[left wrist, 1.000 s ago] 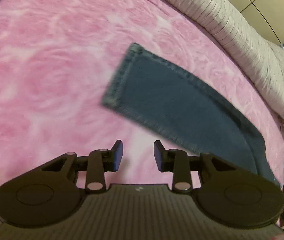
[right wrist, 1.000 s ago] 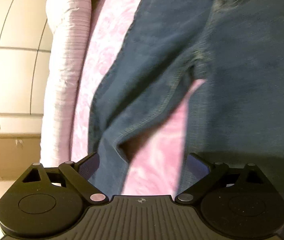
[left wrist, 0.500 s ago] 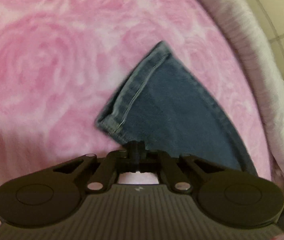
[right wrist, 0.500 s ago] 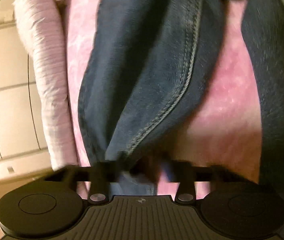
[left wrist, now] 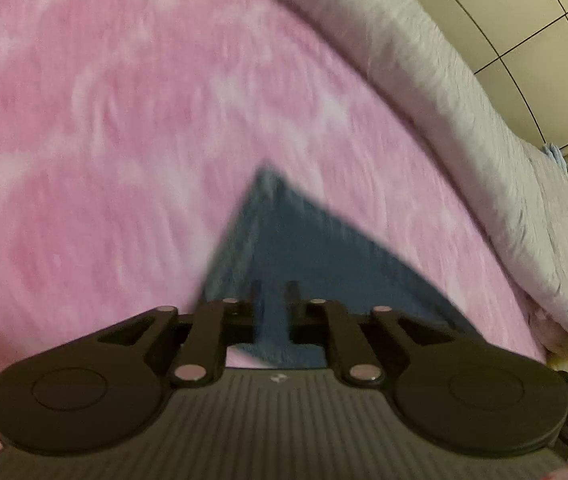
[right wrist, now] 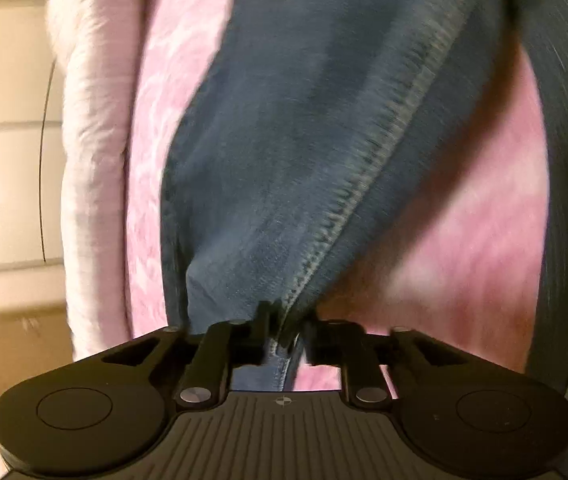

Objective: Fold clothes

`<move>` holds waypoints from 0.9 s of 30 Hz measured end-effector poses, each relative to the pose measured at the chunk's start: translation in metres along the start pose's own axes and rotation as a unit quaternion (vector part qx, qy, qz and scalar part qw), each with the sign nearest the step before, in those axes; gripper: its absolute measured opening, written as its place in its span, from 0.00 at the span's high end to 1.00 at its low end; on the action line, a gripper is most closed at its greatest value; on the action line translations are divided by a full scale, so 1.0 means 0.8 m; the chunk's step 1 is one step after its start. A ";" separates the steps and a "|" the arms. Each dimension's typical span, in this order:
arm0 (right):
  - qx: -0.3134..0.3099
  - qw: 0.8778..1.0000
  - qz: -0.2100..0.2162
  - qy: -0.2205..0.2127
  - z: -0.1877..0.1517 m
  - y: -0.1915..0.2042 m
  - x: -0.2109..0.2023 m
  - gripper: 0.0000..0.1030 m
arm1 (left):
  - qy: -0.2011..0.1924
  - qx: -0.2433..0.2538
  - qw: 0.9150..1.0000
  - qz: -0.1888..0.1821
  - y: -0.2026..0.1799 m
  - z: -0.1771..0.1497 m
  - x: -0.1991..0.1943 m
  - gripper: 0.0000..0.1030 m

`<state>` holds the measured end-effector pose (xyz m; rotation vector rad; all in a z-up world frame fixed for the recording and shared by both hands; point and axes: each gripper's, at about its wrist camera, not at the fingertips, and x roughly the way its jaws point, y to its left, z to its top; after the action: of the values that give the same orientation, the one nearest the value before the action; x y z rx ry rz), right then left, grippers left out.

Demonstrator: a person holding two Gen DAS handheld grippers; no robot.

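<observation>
Blue jeans lie on a pink rose-patterned blanket [left wrist: 123, 128]. In the left wrist view one trouser leg [left wrist: 304, 248] comes to a point at its hem corner, and my left gripper [left wrist: 275, 300] is shut on the denim near that hem. In the right wrist view the jeans [right wrist: 284, 140] rise from the bed in a ridge along a stitched seam, with my right gripper [right wrist: 286, 330] shut on that seam. A second dark denim part [right wrist: 564, 160] runs down the right edge. Both views are motion-blurred.
A pale quilted bed edge [left wrist: 464, 92] curves along the far right side of the blanket, also seen as the bed edge [right wrist: 91, 160] in the right wrist view. Beyond it is a cream tiled wall [left wrist: 524, 20]. Pink blanket [right wrist: 464, 240] shows beside the seam.
A second ago both grippers were open above the jeans. Each came down and shut on denim: the left at the leg hem, the right on the seam. The fabric now lifts with them.
</observation>
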<state>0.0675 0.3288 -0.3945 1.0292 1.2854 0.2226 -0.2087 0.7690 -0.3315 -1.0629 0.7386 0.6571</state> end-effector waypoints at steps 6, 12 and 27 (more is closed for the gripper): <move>-0.015 1.000 -0.012 0.004 -0.004 0.005 -0.001 0.32 | -0.006 -0.113 0.994 0.012 0.031 -0.048 0.041 0.82; 0.009 1.000 0.001 0.003 -0.013 -0.008 -0.010 0.32 | -0.059 -0.168 0.984 -0.027 0.042 -0.066 0.046 0.78; 0.019 0.999 0.035 0.009 -0.002 -0.002 -0.016 0.89 | -0.080 -0.082 0.991 -0.074 0.018 0.035 -0.013 1.00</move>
<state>0.0610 0.3202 -0.3869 1.1086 1.2752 0.2618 -0.2198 0.7990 -0.3226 -1.1887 0.4679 0.6743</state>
